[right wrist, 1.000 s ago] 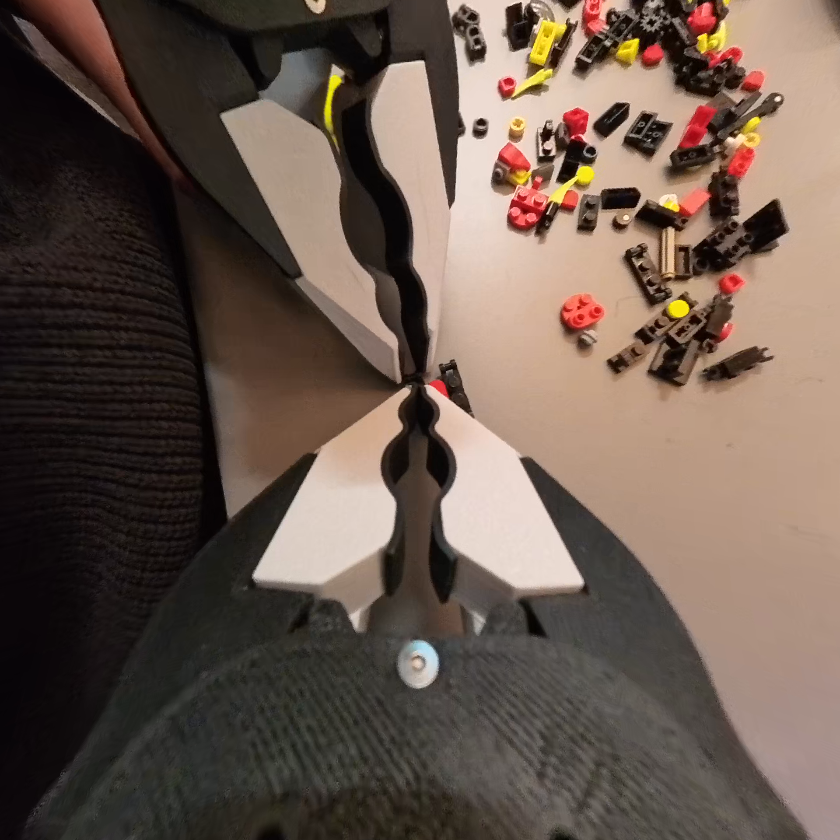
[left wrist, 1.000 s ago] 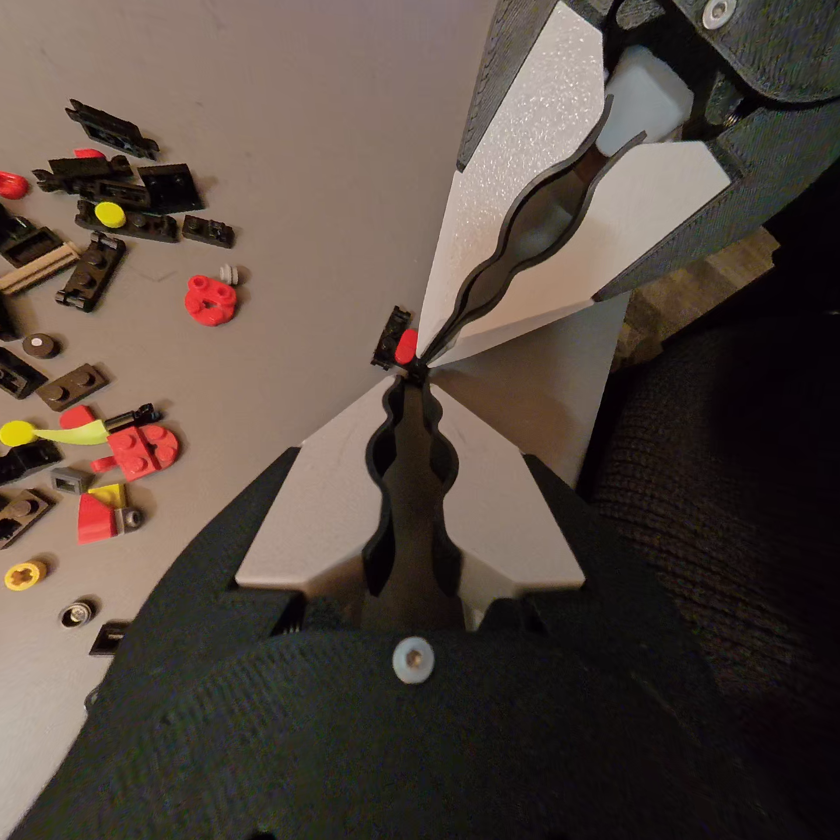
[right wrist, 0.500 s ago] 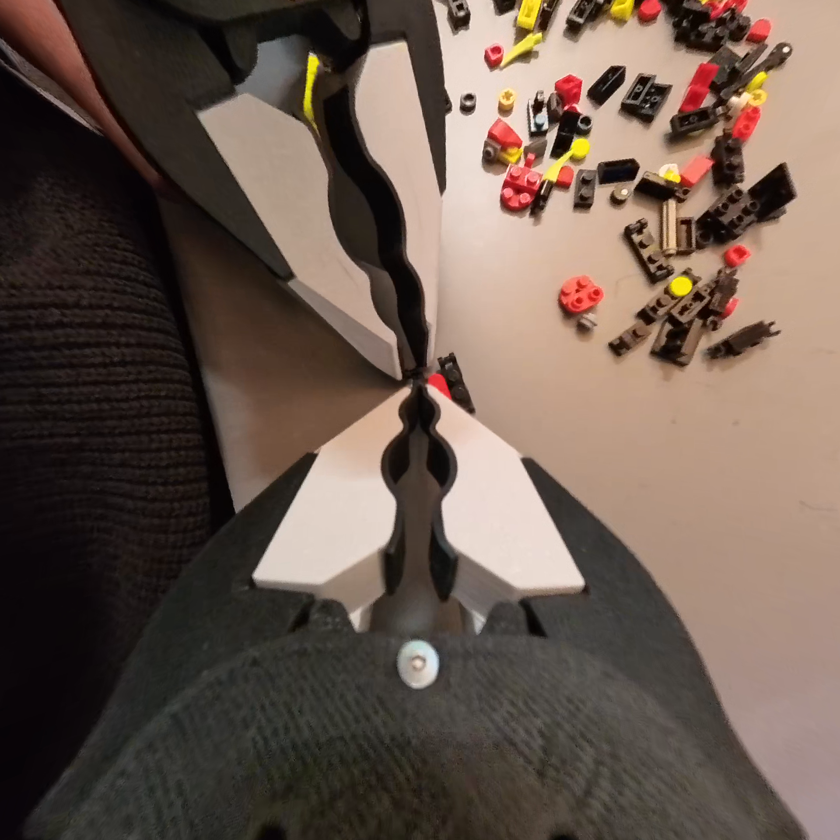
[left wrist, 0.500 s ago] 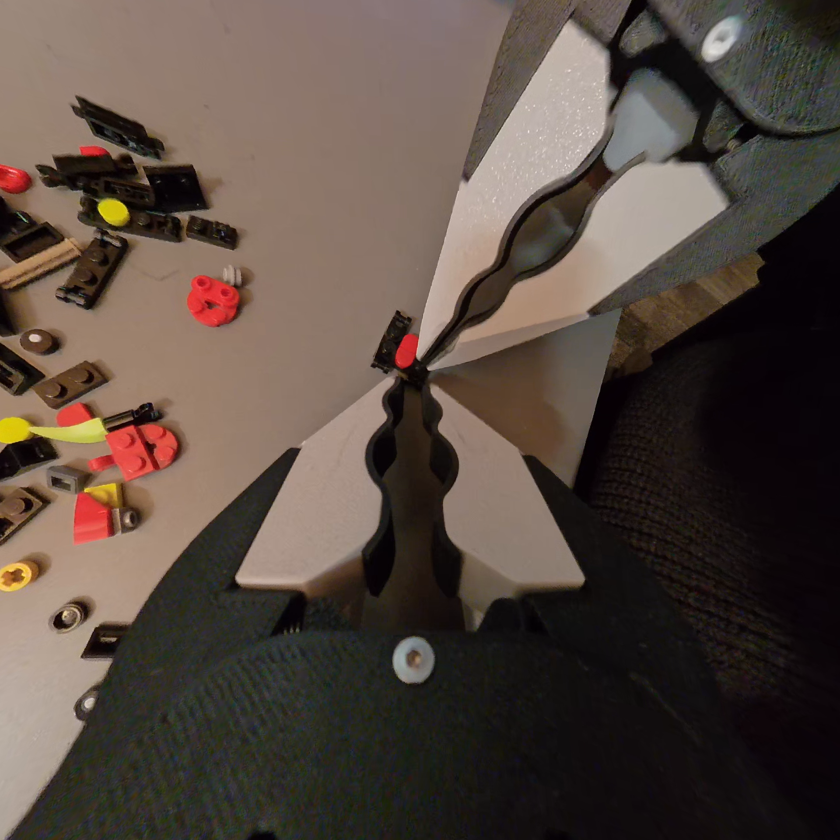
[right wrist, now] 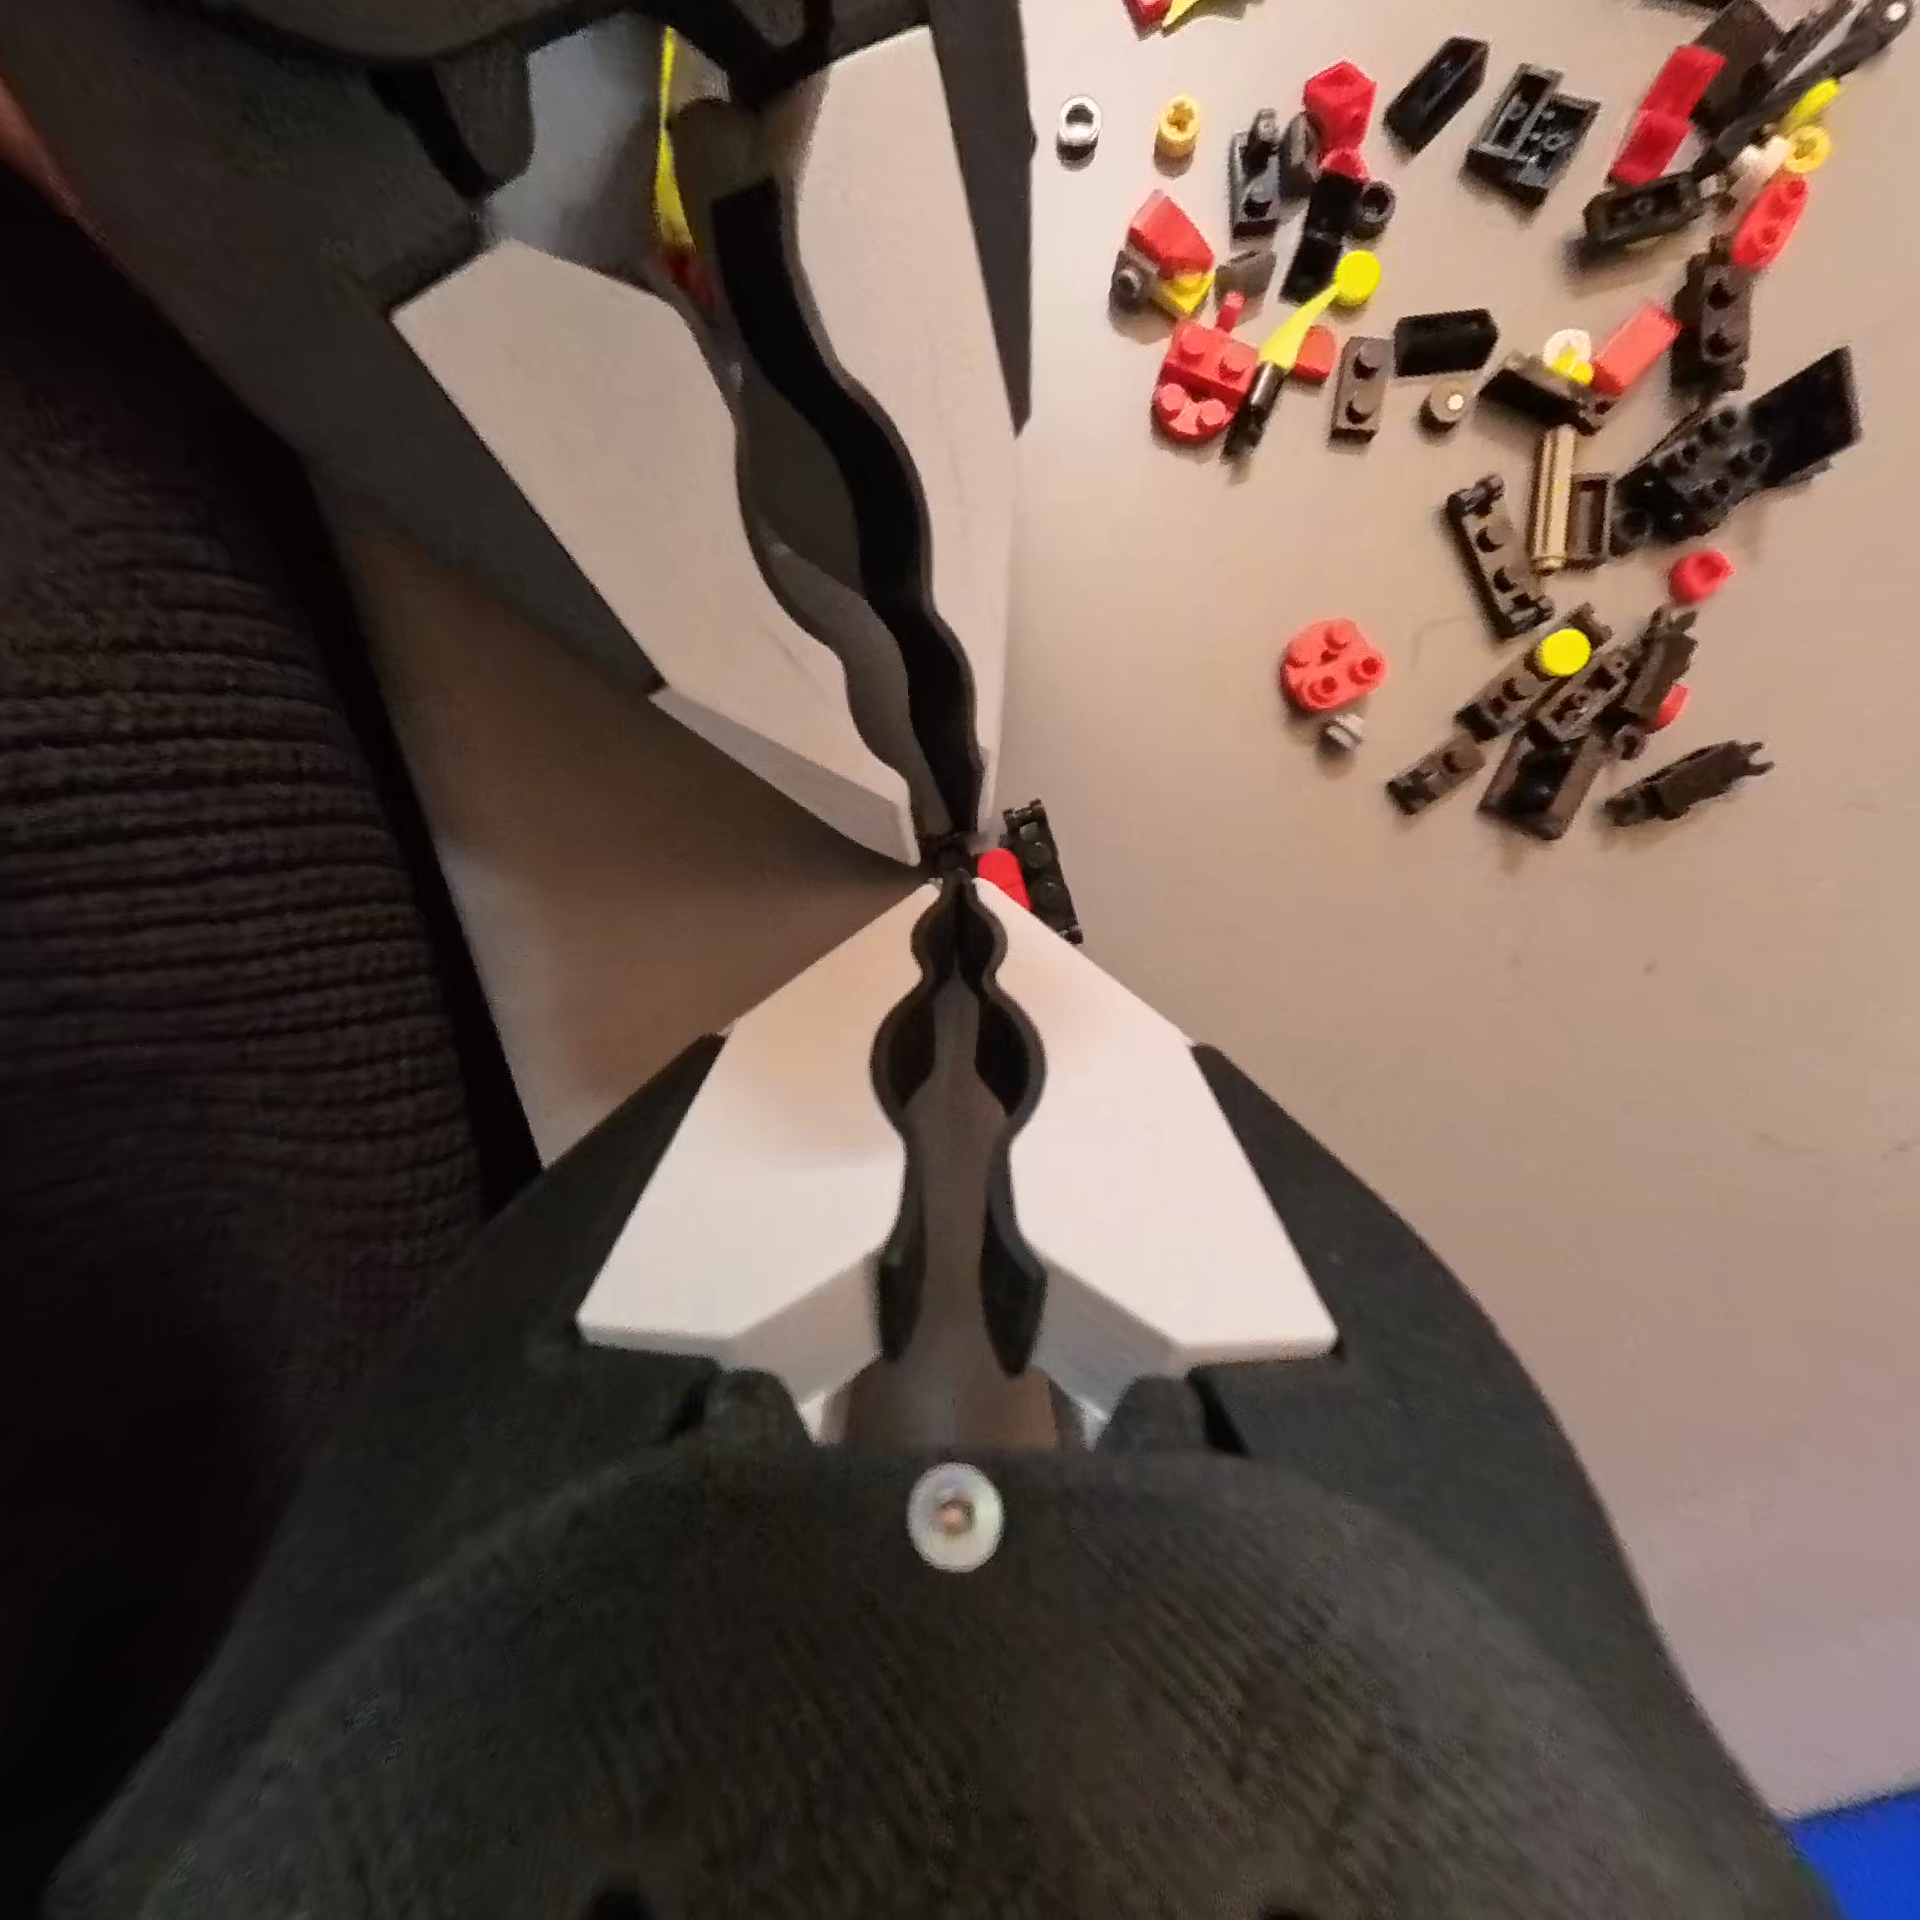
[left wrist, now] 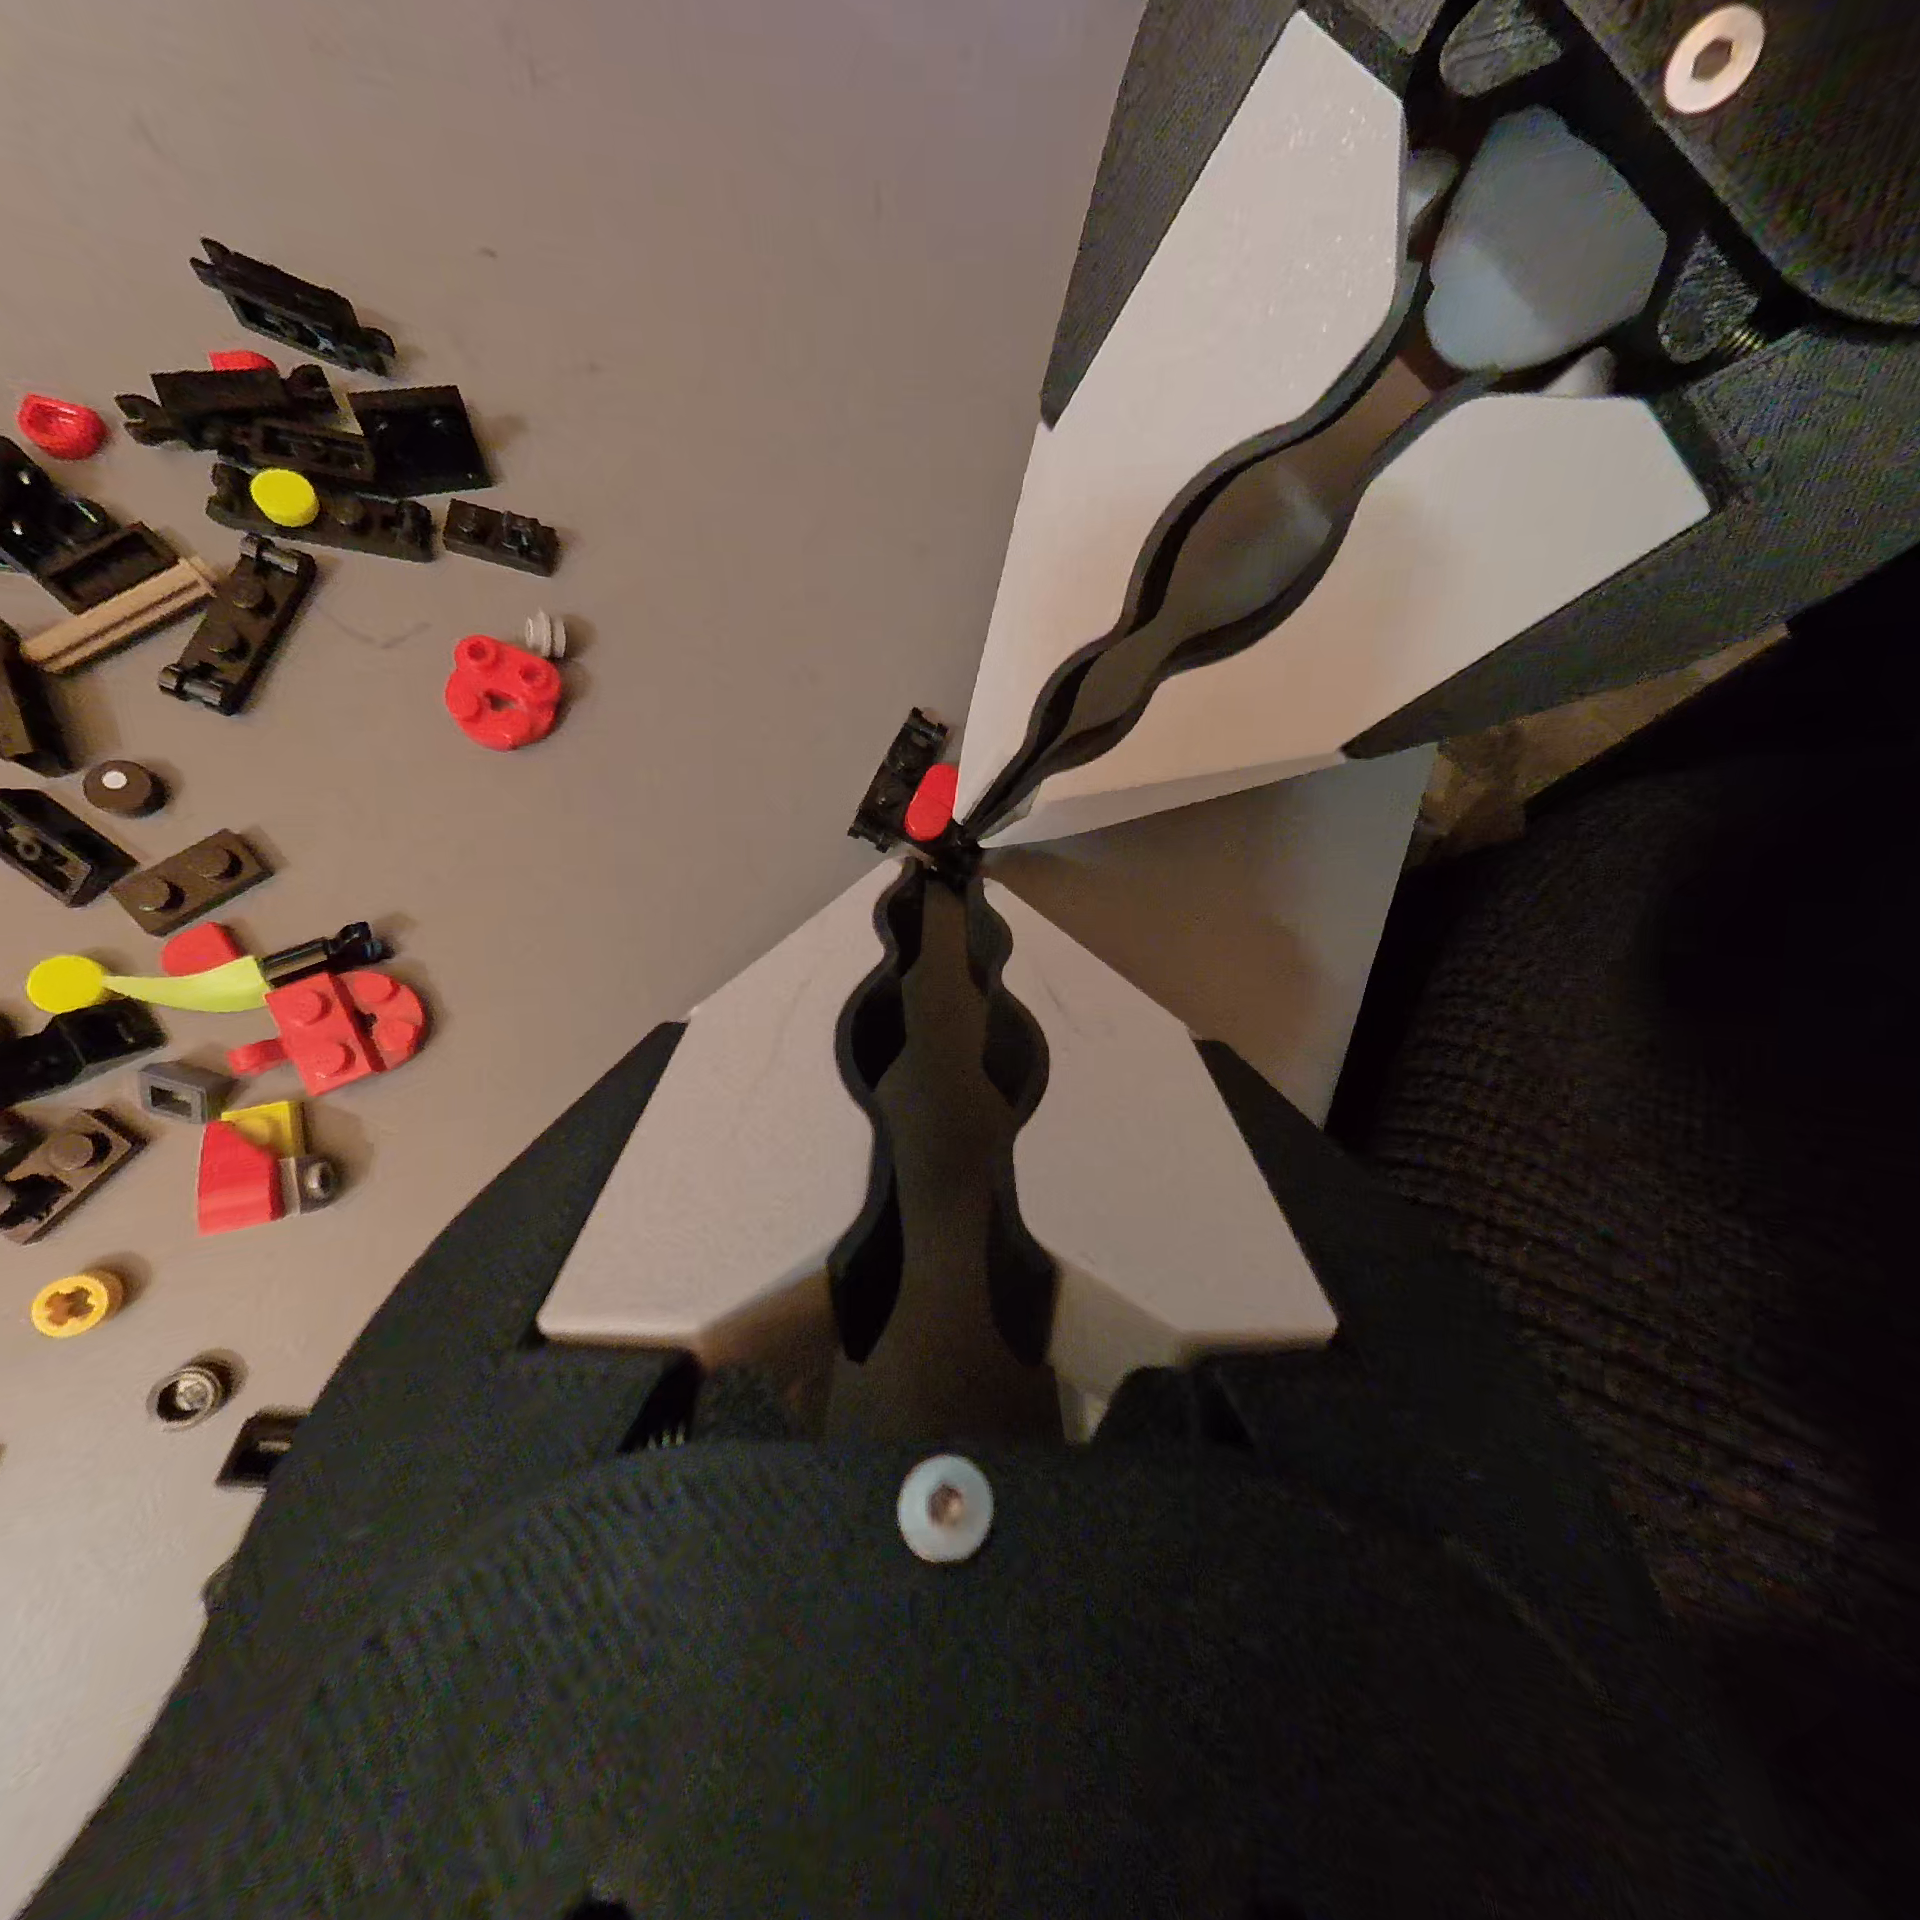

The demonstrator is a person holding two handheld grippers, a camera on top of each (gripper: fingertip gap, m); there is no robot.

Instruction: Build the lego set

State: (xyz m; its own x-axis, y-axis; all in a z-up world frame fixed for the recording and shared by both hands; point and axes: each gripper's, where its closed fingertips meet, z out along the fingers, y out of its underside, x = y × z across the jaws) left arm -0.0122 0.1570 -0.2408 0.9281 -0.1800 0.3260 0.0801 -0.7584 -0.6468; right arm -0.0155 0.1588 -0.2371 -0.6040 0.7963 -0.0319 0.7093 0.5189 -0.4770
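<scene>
A: How do the two grippers sit?

B: Tip to tip. The left gripper (left wrist: 951,868) reaches forward from the bottom of its own view, and the right gripper (left wrist: 982,821) comes down at it from the upper right, so the four fingers meet at one point above the grey table (left wrist: 727,312). From the right wrist view it is mirrored: the right gripper (right wrist: 951,894) points up from below and the left gripper (right wrist: 945,842) slants in from the upper left.

A: And the fingers?

B: Both pairs are drawn almost together. The left fingers (left wrist: 904,914) pinch the near end of a small black plate (left wrist: 896,774) carrying a red rounded tile (left wrist: 928,802). The right fingers (right wrist: 997,925) are closed at the same spot, right against the red tile; whether they actually grip the piece I cannot tell.

A: Where is that piece relative to the fingers?

B: Just past the left fingertips and slightly left of them, sticking out away from the right gripper.

A: Any containers?

B: I see only loose bricks (left wrist: 208,499) lying straight on the table, well off to the left of the left fingers: black plates, a red round plate (left wrist: 504,691), a yellow stud (left wrist: 283,497). In the right view the same scatter (right wrist: 1558,436) lies up and right of the right fingers. A dark knitted sleeve (right wrist: 187,831) fills the opposite side
</scene>
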